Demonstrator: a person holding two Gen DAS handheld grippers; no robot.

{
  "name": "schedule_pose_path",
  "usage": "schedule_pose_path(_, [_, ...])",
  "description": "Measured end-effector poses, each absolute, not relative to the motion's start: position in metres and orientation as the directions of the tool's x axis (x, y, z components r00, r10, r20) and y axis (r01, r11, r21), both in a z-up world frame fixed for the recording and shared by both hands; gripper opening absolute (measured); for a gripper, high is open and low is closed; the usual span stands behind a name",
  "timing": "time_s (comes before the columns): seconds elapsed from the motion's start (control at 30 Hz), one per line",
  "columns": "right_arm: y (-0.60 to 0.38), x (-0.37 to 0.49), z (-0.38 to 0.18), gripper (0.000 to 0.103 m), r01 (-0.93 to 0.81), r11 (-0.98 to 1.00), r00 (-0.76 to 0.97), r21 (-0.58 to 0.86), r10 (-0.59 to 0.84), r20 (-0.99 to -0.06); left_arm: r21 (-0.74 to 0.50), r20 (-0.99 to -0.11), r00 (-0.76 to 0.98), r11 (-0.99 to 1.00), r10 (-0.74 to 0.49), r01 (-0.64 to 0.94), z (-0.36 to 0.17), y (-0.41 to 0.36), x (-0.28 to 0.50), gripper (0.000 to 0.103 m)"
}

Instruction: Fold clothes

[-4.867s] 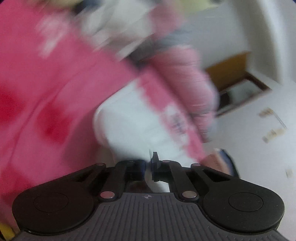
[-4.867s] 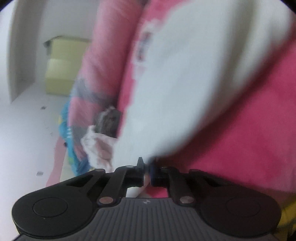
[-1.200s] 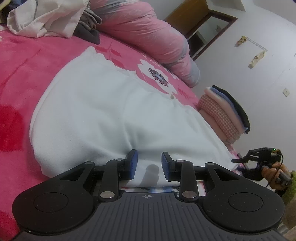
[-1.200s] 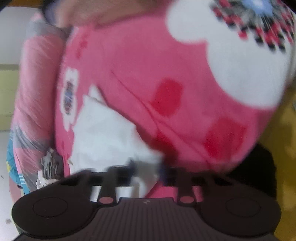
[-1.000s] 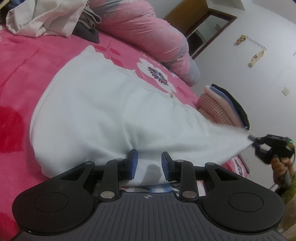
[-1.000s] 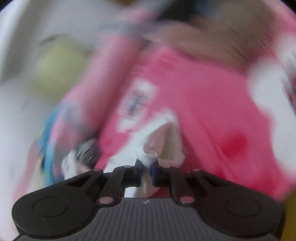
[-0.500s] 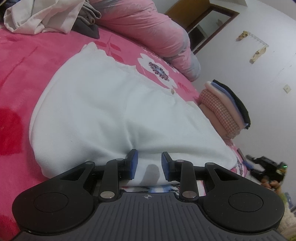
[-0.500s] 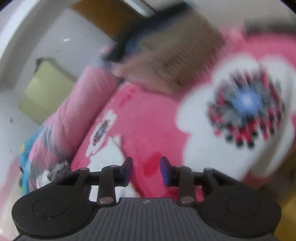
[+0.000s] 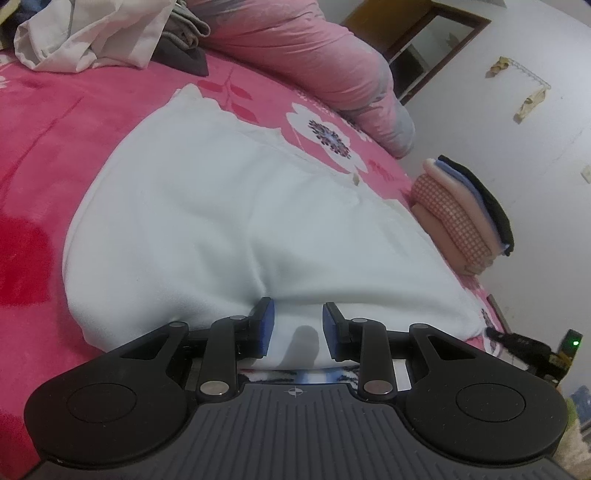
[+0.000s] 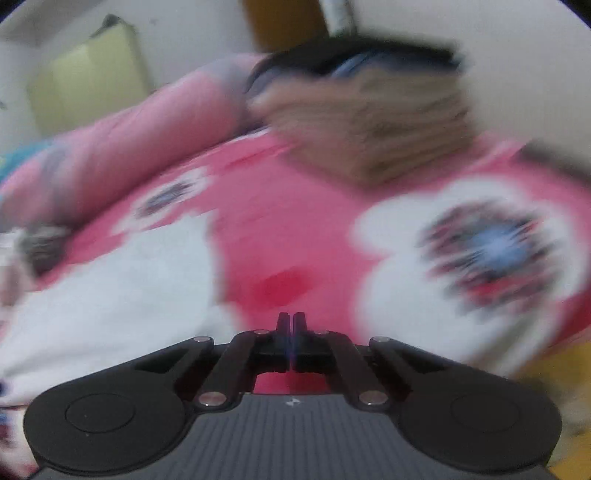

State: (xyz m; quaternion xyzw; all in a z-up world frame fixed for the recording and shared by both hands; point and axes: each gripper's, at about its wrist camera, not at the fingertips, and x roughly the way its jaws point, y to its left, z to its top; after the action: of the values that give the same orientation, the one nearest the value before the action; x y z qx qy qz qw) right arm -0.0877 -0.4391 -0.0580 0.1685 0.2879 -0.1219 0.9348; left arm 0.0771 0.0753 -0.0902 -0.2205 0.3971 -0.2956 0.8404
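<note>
A white garment (image 9: pixel 236 206) lies spread on the pink flowered bedspread (image 9: pixel 40 147). My left gripper (image 9: pixel 297 325) is open, its blue-padded fingers at the garment's near edge with cloth between them. In the blurred right wrist view the garment (image 10: pixel 110 280) lies at the left. My right gripper (image 10: pixel 291 323) is shut and empty above the bedspread (image 10: pixel 288 221), to the right of the garment. The right gripper also shows at the far right of the left wrist view (image 9: pixel 524 345).
A stack of folded clothes (image 9: pixel 465 218) sits at the bed's far right; it shows blurred in the right wrist view (image 10: pixel 369 118). A rolled pink quilt (image 9: pixel 306 55) lies along the back. A pile of loose clothes (image 9: pixel 96 33) lies at the far left.
My right gripper let go of the garment's corner, drew back to the right of it, opened, then shut empty. The garment's right side dropped flat. My left gripper stayed put.
</note>
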Motion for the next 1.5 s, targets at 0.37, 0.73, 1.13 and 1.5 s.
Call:
schedule_pose_path(0.37, [-0.324,0.023,-0.023,0.0,-0.115,0.993,0.841,-0.039,0.076,-0.536,-0.459,-0.548,0.606,0.813,-0.576,0.358,-0.058,0.057,0.066,0.038])
schedule_pose_path(0.73, [-0.293,0.115,-0.043,0.0,-0.419,0.905,0.686,-0.075,0.261,-0.679,-0.373,-0.566,0.643,0.855,-0.517,0.359,-0.064,0.043,0.109,0.038])
schedule_pose_path(1.13, [-0.37,0.153,-0.051,0.0,-0.147,0.989,0.77,0.01,0.121,-0.627,-0.414,-0.53,0.639,0.828,-0.557,0.378,-0.074,0.057,0.117,0.038])
schedule_pose_path(1.5, [-0.37,0.141,-0.026,0.0,0.109,0.994,0.801,-0.03,-0.105,-0.589,-0.436,-0.482,0.698,0.836,-0.529,0.333,-0.063,0.085,0.087,0.038])
